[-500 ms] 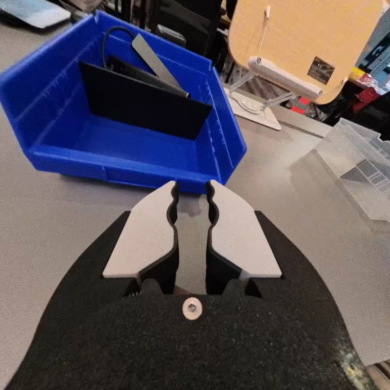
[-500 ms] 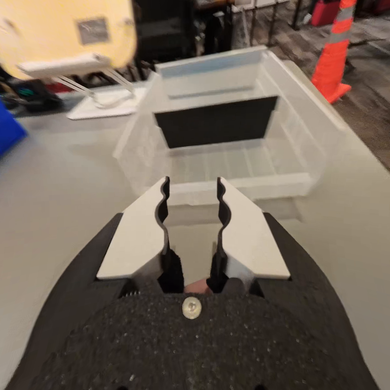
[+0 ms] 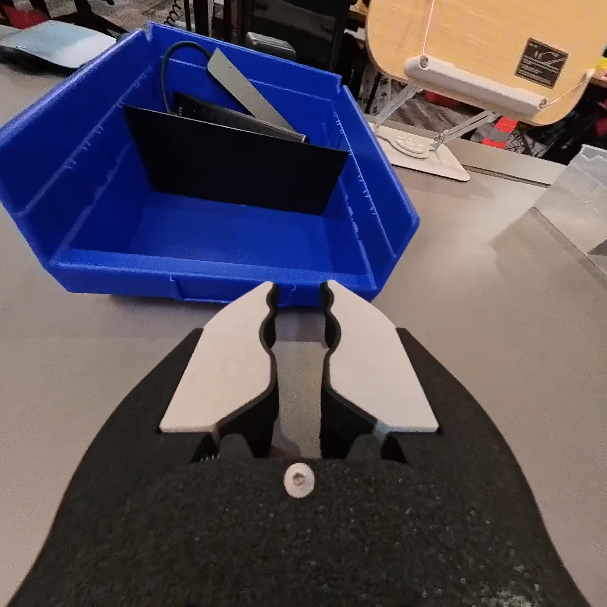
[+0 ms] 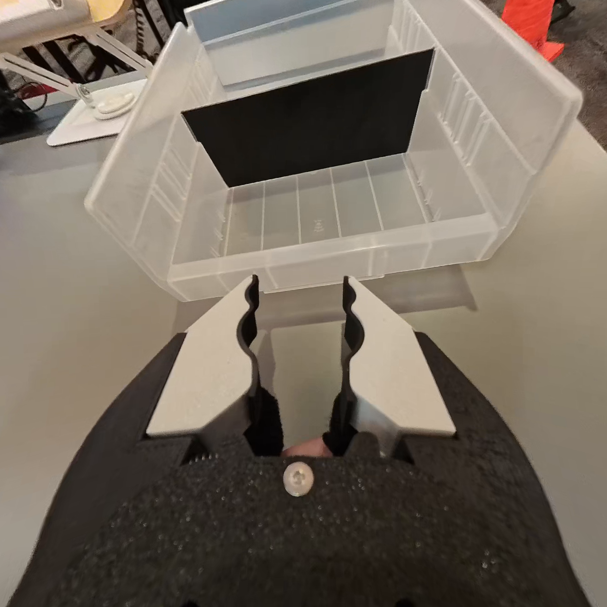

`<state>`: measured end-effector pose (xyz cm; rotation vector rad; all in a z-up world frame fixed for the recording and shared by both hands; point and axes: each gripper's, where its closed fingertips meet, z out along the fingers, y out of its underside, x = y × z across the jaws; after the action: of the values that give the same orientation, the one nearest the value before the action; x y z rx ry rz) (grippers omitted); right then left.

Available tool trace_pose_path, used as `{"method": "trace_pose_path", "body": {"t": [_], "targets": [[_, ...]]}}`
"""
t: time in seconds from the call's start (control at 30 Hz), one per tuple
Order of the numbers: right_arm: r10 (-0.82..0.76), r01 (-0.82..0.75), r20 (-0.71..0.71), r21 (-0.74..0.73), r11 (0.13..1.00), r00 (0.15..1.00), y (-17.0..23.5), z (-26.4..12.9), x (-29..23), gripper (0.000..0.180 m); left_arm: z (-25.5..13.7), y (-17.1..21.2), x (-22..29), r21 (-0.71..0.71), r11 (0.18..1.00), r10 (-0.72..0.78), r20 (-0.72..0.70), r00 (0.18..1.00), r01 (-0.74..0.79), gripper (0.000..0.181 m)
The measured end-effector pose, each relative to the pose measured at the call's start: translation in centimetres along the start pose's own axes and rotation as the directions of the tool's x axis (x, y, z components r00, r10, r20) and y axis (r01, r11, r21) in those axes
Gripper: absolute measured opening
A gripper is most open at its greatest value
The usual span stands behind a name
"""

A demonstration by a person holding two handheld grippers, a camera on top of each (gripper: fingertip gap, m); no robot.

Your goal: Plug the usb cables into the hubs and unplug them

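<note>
Resting on a grey worktop (image 3: 65,345) in a cluttered workshop: a blue bin (image 3: 213,262), split by a black divider (image 3: 236,177). Lying in the far compartment, behind that divider: a flat grey hub (image 3: 249,90) leaning tilted, a thin dark cable (image 3: 170,56) arcing up beside it, and a dark flat item, partly hidden. Hovering just near of the bin's front wall: left gripper (image 3: 298,289), fingers (image 3: 230,354) parted, holding nothing. Hovering before a clear bin (image 4: 328,259) with its own black divider (image 4: 305,131): right gripper (image 4: 300,282), fingers (image 4: 210,361) spread wider, likewise empty. Standing farther off: a wooden board on a white stand (image 3: 427,154).
</note>
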<state>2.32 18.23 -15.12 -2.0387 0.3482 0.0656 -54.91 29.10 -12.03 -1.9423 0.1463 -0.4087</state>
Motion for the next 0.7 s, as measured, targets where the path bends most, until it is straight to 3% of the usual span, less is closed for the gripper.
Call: {"method": "trace_pose_path", "body": {"t": [0.3, 0.4, 0.5, 0.7], "targets": [[-0.001, -0.001, 0.024, 0.072, 0.997, 1.0, -1.1, -0.7, -0.2, 0.054, -0.2, 0.1, 1.0, -0.006, 0.998, 0.065, -0.002, 0.998, -0.065, 0.025], [-0.039, 0.038, 0.008, 0.134, 0.99, 0.999, -1.7, -1.1, -0.1, 0.068, -0.4, 0.4, 1.4, -0.018, 0.998, 0.057, -0.024, 0.998, -0.057, 0.025], [-0.052, 0.047, 0.026, 0.146, 0.988, 0.998, -1.9, -1.8, -0.6, 0.049, -0.9, 0.9, 1.7, -0.032, 0.998, 0.047, -0.04, 0.998, -0.049, 0.025], [0.012, -0.027, 0.1, 0.142, 0.989, 0.995, -2.2, -2.1, -1.5, 0.046, -1.5, 1.3, 2.1, -0.038, 0.998, 0.052, -0.052, 0.997, -0.054, 0.025]]}}
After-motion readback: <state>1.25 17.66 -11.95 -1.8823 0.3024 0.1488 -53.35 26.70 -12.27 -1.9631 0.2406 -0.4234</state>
